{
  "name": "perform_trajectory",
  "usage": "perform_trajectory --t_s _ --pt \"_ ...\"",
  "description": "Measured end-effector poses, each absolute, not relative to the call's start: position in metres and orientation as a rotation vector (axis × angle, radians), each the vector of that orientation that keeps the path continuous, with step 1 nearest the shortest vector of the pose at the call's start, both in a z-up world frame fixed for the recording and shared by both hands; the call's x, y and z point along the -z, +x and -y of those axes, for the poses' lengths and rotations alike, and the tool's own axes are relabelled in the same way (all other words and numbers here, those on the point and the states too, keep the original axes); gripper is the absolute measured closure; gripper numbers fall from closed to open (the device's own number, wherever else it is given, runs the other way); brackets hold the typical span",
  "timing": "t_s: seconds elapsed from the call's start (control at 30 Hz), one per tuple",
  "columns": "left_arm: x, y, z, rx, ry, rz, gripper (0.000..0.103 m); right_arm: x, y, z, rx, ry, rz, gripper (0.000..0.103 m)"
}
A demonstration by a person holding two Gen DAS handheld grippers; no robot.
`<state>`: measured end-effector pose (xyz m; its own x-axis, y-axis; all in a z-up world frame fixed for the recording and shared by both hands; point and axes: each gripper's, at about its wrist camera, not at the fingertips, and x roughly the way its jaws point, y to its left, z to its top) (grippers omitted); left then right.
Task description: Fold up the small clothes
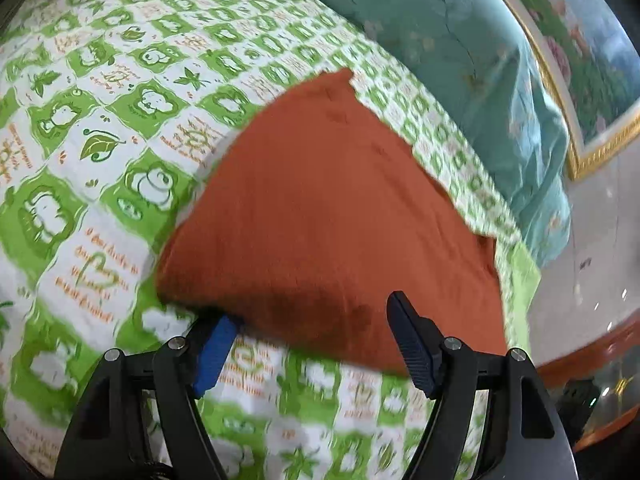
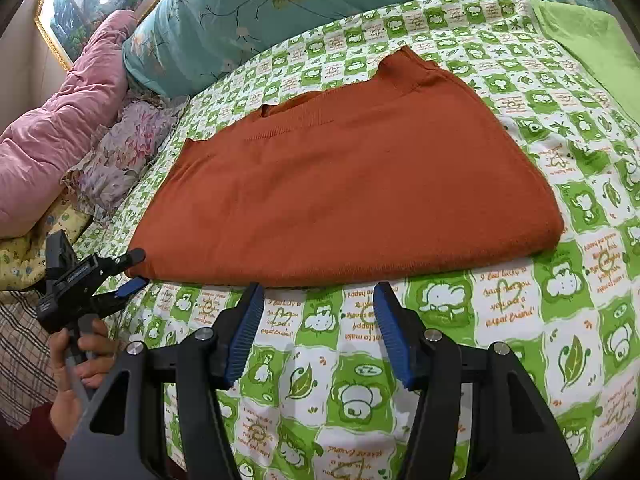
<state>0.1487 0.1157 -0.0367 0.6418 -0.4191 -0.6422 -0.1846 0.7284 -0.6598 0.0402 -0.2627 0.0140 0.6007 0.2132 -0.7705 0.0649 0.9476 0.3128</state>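
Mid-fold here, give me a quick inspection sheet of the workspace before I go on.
Surface: bed sheet, green and white checks, lying smooth.
Job's things: orange garment, lying flat, part folded.
Clutter: floral cloth and pink quilt at the bed's far side.
Grippers: left gripper open, straddling the garment's near corner; right gripper open, just short of the garment's near edge, holding nothing.
Cables: nothing seen.
Surroundings: teal pillow, framed picture.
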Motion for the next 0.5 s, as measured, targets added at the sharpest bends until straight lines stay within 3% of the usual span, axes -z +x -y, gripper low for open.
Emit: perform_trajectory --t_s 0.2,0.27,0.33,0.43,0.5 --pt "0.032 0.171 -0.119 0.118 -0.772 -0.877 0.034 -0.017 0.056 0.268 -0.108 0.32 -0.948 0.045" --pt "0.03 0.173 -0.117 0.105 -0.747 -0.877 0.043 -0.019 0.065 0.271 -0.108 0.315 -0.97 0.037" --pt "0.027 0.174 -0.115 0.093 -0.712 -0.876 0.066 -0.019 0.077 0.273 -0.099 0.291 -1.01 0.034" --pt "0.012 0.174 -0.105 0.088 -0.633 -0.853 0.089 -0.023 0.089 0.278 -0.114 0.285 -1.012 0.034" --pt "-0.004 0.173 -0.095 0.092 -0.555 -0.826 0.09 -0.025 0.095 0.284 -0.111 0.283 -1.006 0.034"
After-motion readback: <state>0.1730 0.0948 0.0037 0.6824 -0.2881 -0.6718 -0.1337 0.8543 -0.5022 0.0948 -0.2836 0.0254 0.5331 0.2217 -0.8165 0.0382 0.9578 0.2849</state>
